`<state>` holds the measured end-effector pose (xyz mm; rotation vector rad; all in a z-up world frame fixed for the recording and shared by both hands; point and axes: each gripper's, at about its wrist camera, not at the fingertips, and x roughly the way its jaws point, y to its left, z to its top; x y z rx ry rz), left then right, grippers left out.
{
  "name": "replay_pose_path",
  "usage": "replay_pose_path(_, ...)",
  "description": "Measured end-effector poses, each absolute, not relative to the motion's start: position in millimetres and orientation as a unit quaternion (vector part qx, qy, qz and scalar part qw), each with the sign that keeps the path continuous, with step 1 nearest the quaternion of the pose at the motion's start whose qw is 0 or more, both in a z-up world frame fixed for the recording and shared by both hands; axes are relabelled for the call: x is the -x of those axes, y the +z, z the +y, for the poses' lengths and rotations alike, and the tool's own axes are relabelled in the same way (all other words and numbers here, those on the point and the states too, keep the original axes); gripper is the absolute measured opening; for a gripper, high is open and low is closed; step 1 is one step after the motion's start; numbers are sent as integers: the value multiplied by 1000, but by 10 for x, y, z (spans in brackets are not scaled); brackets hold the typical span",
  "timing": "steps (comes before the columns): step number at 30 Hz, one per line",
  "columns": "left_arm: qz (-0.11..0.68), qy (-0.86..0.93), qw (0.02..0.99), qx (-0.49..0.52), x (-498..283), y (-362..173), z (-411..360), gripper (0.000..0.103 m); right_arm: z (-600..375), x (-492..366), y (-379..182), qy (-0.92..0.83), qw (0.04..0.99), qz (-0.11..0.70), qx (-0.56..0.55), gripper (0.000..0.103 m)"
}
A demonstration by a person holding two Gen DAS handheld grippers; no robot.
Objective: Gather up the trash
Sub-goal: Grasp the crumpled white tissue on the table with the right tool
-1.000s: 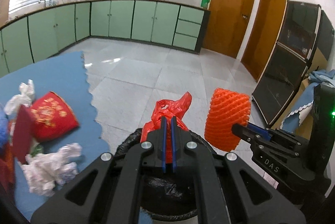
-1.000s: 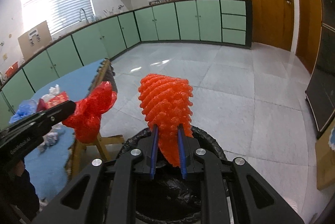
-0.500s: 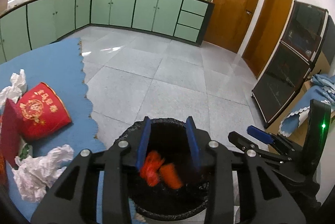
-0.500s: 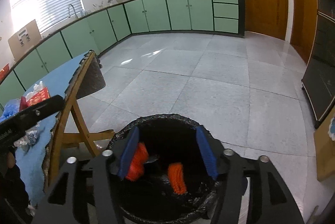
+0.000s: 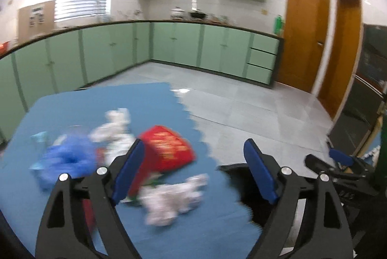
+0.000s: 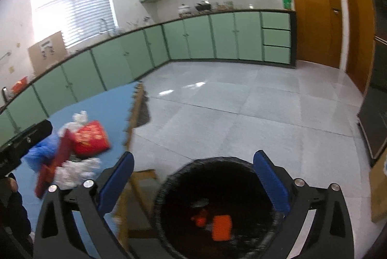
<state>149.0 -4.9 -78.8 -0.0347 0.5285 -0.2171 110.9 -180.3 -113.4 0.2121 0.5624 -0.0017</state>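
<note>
Status: both loads are released. One second ago each hand-held gripper was clamped on an orange-red item above the black-lined bin [image 6: 217,205]; the jaws of both have just been opening, and nothing lies between either pair now.

Left to right, left wrist view:
- The blue-covered desk [image 5: 101,104] carries the remaining trash. All of it is motion-blurred.
- A blue crumpled bag [image 5: 69,158] lies at the far left of the pile.
- White crumpled paper [image 5: 113,128] lies behind the pile, towards the cabinets.
- A red printed packet [image 5: 169,147] sits in the middle. Its long axis appears to run from near-left to far-right, flat face up; the blur prevents a firmer reading.
- A second white wad [image 5: 171,196] lies nearest the camera.
- The left hand-held gripper [image 5: 193,172] stands wide open and empty, now aimed over the desk instead of the bin.

Right wrist view:
- The right hand-held gripper [image 6: 193,181] stands fully open and empty above the bin.
- Two orange-red pieces [image 6: 220,226] lie on the bin floor. Their orientation cannot be read.

Assessment: one deposit cycle is complete. Several items remain on the desk, so the task is judged unfinished. The next cycle probably starts at the red packet or the near white wad.
</note>
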Motion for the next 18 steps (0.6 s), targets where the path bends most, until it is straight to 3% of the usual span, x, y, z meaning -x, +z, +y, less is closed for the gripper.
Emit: replay_pose_path(18,273,48,960,30,-1072,-915,1131,82,-397,-1329,-1322,110,950,288,-51,97)
